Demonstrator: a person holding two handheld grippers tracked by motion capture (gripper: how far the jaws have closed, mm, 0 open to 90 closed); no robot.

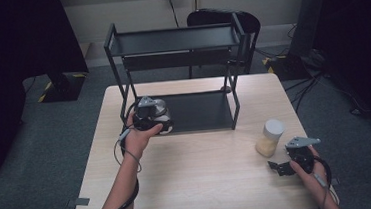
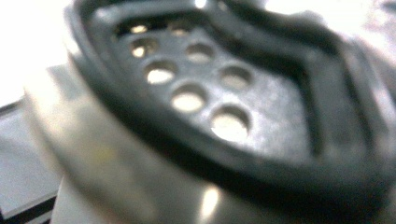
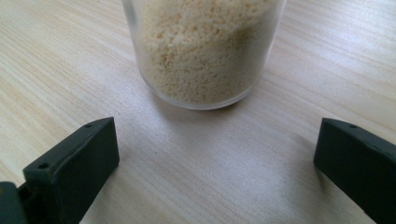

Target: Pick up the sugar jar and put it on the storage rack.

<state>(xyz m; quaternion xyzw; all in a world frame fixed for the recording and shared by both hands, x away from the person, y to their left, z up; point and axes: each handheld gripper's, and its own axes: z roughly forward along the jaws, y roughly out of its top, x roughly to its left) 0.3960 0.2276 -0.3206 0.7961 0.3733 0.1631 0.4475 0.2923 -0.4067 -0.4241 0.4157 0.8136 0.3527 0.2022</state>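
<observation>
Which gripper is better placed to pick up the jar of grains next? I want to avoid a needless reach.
Right. The right gripper sits open just short of the jar, jaws spread either side of it. The left gripper is across the table by the rack, shut on a metal pot.

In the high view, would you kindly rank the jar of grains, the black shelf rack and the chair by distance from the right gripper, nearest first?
From the right gripper:
1. Jar of grains, on the table just ahead of its open jaws.
2. Black shelf rack, at the table's far side, to the left.
3. Chair, behind the rack, off the table.
</observation>
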